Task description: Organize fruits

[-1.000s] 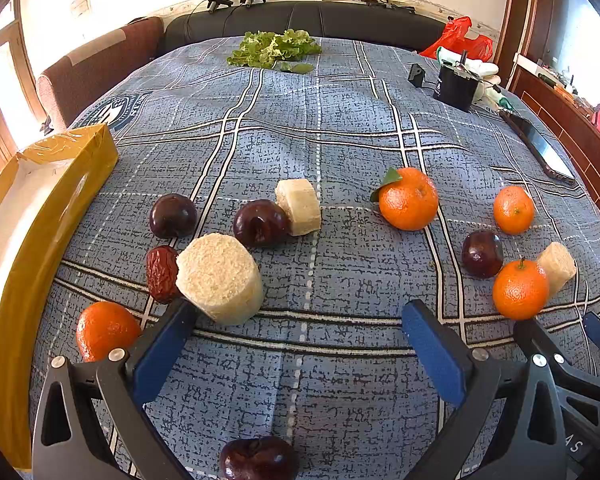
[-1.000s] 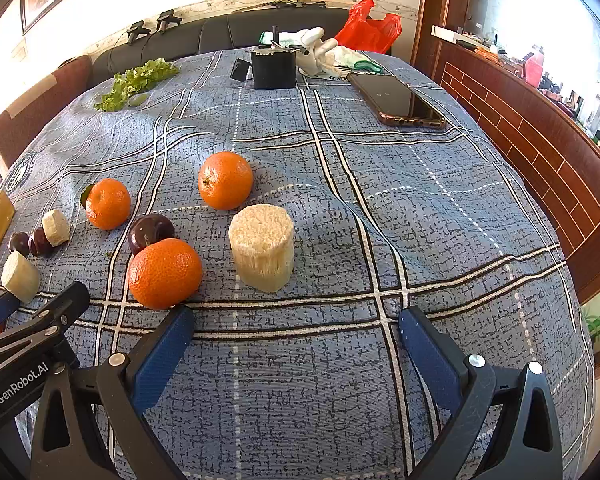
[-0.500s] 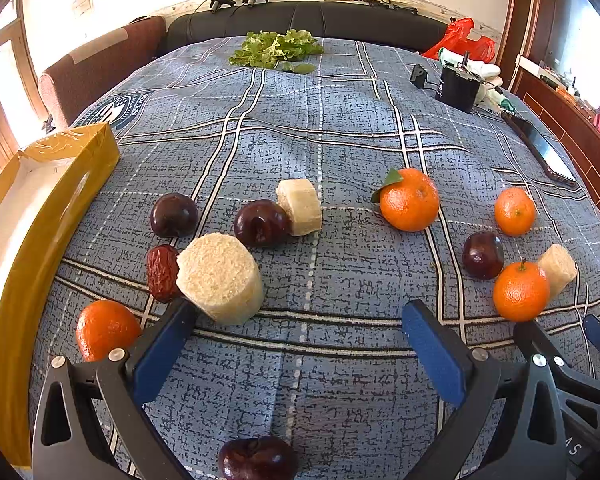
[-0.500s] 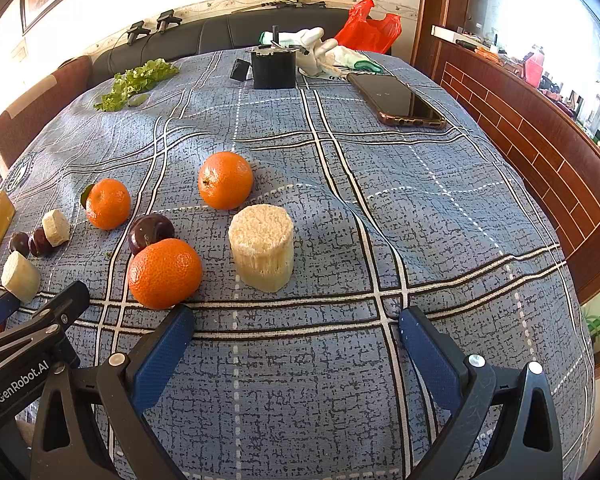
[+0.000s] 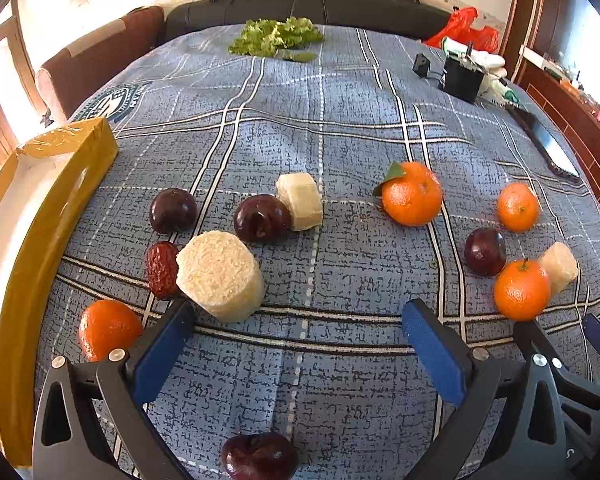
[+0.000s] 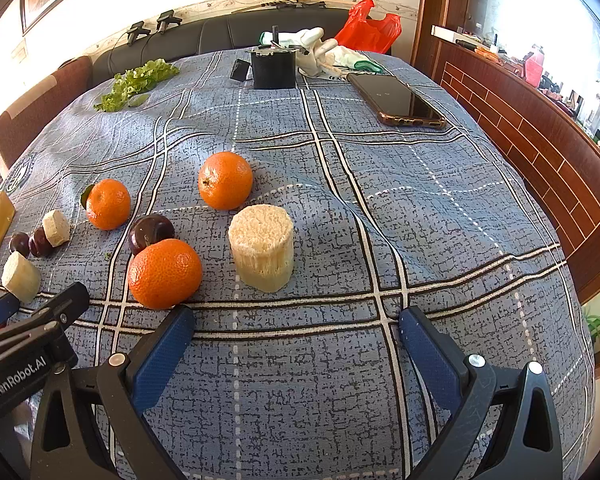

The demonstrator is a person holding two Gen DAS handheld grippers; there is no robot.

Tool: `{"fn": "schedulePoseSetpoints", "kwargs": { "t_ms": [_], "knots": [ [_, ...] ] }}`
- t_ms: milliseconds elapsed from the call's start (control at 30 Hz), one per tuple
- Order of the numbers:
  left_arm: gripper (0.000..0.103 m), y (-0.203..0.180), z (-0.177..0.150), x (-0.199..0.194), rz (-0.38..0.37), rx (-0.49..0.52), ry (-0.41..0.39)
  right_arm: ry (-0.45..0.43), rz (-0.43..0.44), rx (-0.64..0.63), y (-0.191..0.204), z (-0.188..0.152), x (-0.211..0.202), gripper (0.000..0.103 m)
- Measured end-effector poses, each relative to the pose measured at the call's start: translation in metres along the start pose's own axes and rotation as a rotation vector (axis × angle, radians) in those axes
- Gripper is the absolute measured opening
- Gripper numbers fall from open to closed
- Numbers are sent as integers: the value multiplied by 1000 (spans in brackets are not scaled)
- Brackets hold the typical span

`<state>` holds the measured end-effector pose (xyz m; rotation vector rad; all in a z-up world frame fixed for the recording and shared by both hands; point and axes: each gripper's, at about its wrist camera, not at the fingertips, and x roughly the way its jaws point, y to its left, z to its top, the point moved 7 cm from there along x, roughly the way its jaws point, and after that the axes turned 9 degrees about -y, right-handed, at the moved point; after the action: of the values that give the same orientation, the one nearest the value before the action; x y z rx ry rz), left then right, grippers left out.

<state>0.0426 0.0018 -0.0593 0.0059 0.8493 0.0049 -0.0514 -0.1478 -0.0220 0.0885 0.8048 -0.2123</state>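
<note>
Fruit lies scattered on a blue plaid cloth. In the left wrist view my left gripper is open and empty, just behind a pale cane chunk with a red date beside it. Dark plums, another cane piece and oranges lie beyond and beside. In the right wrist view my right gripper is open and empty, just behind an orange and a cane chunk.
A yellow-rimmed tray stands at the left edge. A phone, a black box, gloves and lettuce lie at the far side. A wooden ledge runs along the right.
The left wrist view has shifted very slightly; the fruit and the right gripper have not visibly moved.
</note>
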Motion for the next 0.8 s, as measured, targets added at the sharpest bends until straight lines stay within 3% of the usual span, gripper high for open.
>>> {"fn": "schedulePoseSetpoints", "kwargs": {
  "t_ms": [133, 267, 400, 567, 700, 800],
  "knots": [
    [103, 5, -7, -8, -12, -9, 36, 0, 2, 3, 1, 0, 2, 103],
    [92, 3, -13, -31, -122, -38, 23, 0, 1, 1, 2, 0, 1, 103],
    [86, 17, -12, -79, -191, -34, -97, 0, 1, 1, 2, 0, 1, 103],
    [84, 62, -22, -130, -197, -44, -136, 12, 14, -7, 0, -1, -1, 103],
    [84, 108, -10, -195, -171, -75, -274, 91, 14, -17, 0, -3, -1, 103],
    [84, 132, 3, -254, -224, -90, -382, 159, 27, -30, 2, -7, -4, 103]
  ]
}}
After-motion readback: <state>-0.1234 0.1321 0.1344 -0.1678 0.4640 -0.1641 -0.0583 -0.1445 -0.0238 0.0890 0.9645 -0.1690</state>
